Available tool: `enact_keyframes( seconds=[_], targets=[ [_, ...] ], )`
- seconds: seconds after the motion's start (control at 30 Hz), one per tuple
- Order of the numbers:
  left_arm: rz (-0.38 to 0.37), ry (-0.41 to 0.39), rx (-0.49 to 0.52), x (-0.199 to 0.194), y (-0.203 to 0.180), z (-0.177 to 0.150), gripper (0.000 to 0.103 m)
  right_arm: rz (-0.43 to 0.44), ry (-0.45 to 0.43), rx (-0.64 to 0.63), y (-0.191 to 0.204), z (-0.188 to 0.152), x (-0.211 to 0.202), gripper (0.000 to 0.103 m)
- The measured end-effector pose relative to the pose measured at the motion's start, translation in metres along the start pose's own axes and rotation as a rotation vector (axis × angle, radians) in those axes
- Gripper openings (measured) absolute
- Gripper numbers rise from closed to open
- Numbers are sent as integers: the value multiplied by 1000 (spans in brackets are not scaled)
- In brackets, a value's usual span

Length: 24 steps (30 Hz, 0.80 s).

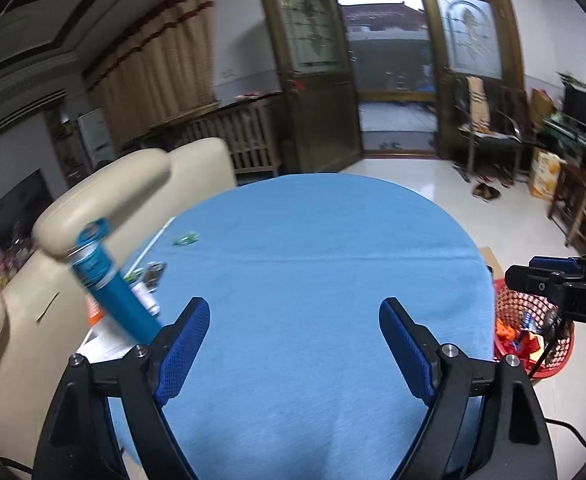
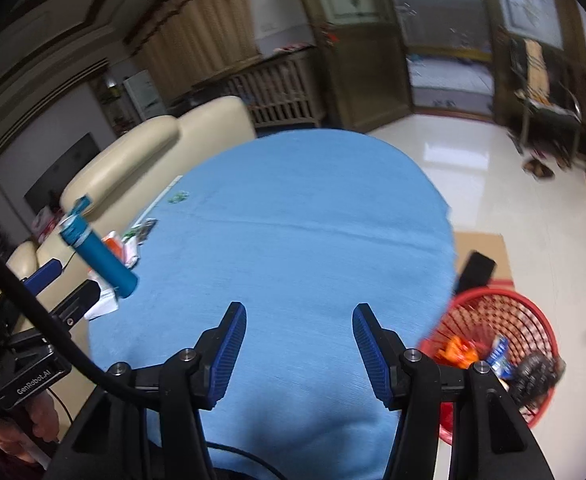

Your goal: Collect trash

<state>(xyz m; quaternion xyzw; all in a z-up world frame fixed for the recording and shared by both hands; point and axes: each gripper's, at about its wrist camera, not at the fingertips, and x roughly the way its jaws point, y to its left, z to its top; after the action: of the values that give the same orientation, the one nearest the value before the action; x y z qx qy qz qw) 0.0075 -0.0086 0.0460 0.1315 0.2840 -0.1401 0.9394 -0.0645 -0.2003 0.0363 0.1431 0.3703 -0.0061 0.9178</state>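
A blue tube-shaped package (image 1: 111,280) stands tilted over the left edge of the blue tablecloth (image 1: 313,264); it also shows in the right wrist view (image 2: 97,254). It is blurred and seems loose. Wrappers and small trash (image 1: 149,280) lie at the table's left edge, with a green wrapper (image 1: 186,238) farther back. My left gripper (image 1: 295,316) is open and empty, just right of the tube. My right gripper (image 2: 299,322) is open and empty over the cloth. A red mesh basket (image 2: 533,320) with trash stands on the floor at the right.
Cream chairs (image 1: 105,200) line the table's left side. A flat cardboard piece (image 2: 481,248) lies on the floor behind the basket. Chairs and shelves (image 1: 493,128) stand at the far right by the doors. The right gripper's body (image 1: 561,288) shows in the left view.
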Motion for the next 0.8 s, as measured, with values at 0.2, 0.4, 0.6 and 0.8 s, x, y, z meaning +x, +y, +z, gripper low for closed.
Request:
enact_keyframes(
  seconds=[0.2,0.4,0.6,0.8],
  targets=[
    [76,-5,-58,-15,32,-10,87,11,-57,-75,50,-1,0,64],
    [130,14,-110,-22,54,-21,87,19,-55,-99,78,-8,2,65],
    [182,11,-134,-35,68,-30,87,27,-67,-94,91,-11,-3,65],
    [205,-13,-142,-53,70,-32,87,22,-100,-106,100,-15,-15,65]
  ],
)
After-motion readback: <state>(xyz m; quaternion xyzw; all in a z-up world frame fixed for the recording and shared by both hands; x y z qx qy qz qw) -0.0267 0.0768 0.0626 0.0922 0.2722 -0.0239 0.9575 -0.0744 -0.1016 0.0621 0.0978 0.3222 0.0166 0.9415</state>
